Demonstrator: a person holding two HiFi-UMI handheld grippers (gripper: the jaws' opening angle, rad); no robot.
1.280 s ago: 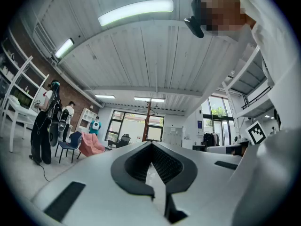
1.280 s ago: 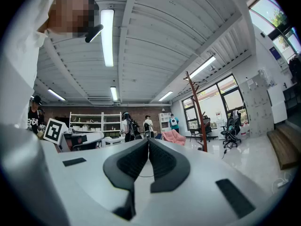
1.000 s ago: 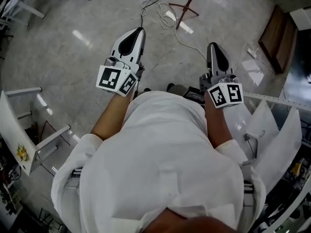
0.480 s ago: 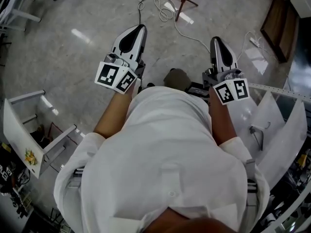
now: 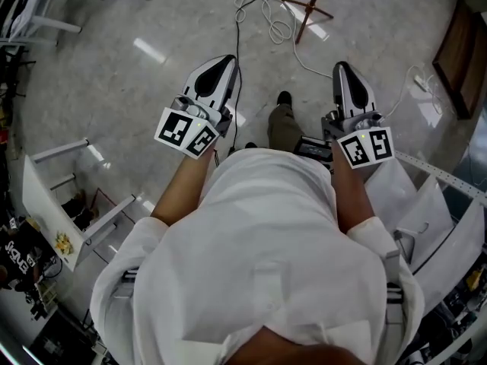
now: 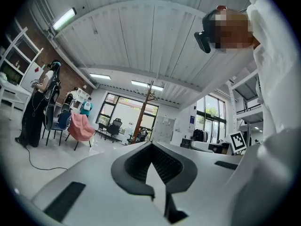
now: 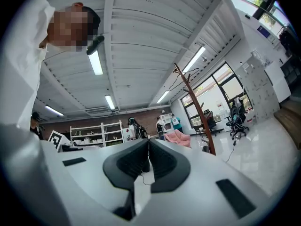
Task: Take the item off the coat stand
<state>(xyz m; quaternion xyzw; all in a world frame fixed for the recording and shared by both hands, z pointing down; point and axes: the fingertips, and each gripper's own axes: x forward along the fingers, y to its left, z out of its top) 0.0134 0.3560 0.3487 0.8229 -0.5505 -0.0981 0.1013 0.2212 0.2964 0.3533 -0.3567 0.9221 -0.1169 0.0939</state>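
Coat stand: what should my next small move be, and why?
Probably step toward the coat stand: it looks out of reach across the floor. The left tool and right tool are both shut with nothing between them.

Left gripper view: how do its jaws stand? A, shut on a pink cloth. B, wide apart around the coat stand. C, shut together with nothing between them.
C: the left gripper has its jaws meeting at the tips, empty, with the coat stand far off.
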